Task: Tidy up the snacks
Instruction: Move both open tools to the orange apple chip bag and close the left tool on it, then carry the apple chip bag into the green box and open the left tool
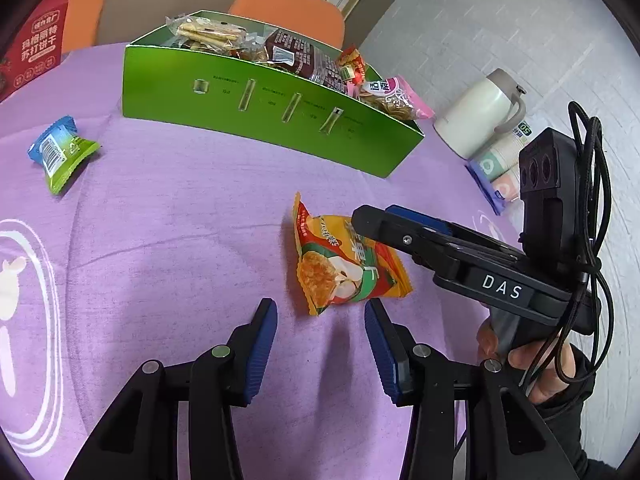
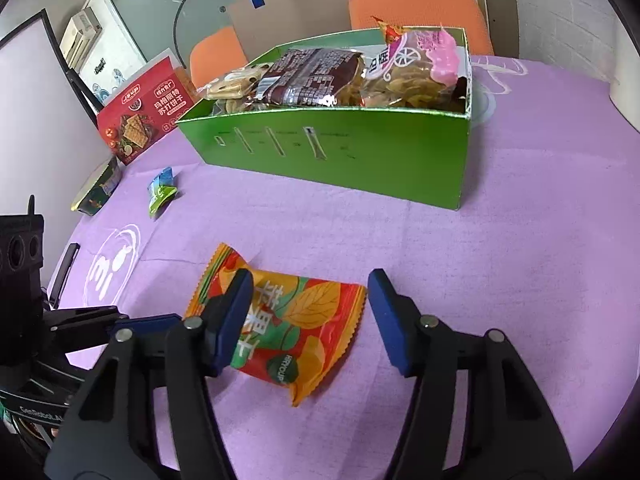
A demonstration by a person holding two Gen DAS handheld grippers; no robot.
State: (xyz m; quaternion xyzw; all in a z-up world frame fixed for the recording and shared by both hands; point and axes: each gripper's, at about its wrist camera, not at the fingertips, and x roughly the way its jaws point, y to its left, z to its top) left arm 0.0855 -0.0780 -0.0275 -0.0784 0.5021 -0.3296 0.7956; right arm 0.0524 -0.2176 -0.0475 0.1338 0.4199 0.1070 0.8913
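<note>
Nearest to the lens, the right gripper is seen at the bottom of the right wrist view with its blue fingers spread wide, and the orange snack packet lies flat on the purple tablecloth between them, not pinched. The left gripper fills the bottom of the left wrist view, its fingers also held apart with nothing between them; the packet is just above them.

A green box, filled with several snack bags, is placed in the upper middle of both views. A red biscuit box stands at the upper left. A white bottle is seen at the right of the left wrist view. A small blue-green packet lies at the left, well apart from the box.
</note>
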